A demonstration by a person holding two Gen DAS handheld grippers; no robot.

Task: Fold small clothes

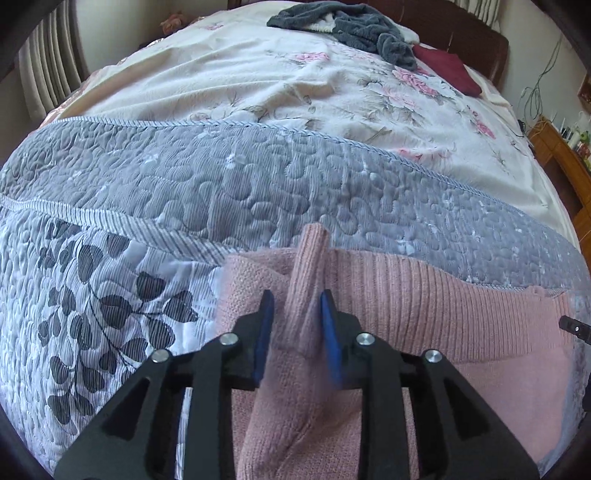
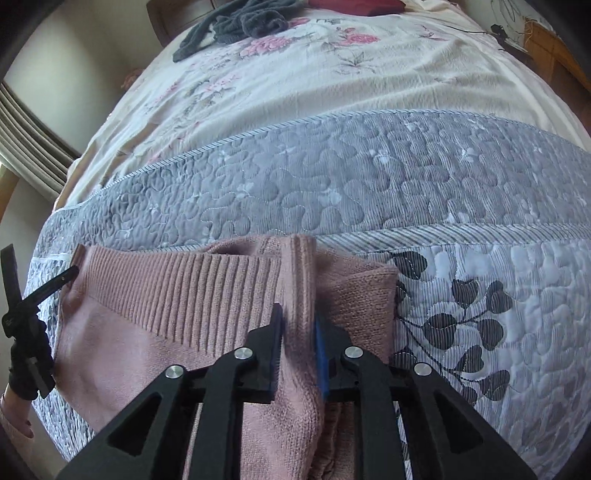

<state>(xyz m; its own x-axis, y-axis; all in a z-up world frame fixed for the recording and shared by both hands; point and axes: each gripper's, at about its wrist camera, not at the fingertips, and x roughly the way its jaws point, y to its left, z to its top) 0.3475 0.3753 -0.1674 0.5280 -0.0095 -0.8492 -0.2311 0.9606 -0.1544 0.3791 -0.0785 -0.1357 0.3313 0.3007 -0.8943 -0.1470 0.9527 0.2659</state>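
Observation:
A pink knit sweater [image 1: 424,306] lies on the near part of the bed, its ribbed band facing the far side. In the left wrist view my left gripper [image 1: 296,308] is shut on a raised ridge of the sweater's left edge, the knit filling the gap between the blue pads [image 1: 266,310]. In the right wrist view my right gripper [image 2: 298,320] is shut on a similar upright fold at the sweater's [image 2: 177,295] right edge. The left gripper [image 2: 22,306], held by a gloved hand, shows at the far left of that view.
A grey and white quilted bedspread [image 1: 221,184] with a leaf print covers the near bed. Beyond it lies a cream floral sheet [image 1: 258,81] with a dark grey fleece garment [image 1: 354,26] and a maroon cloth [image 1: 447,66] by the wooden headboard. Wooden furniture [image 1: 565,158] stands to the right.

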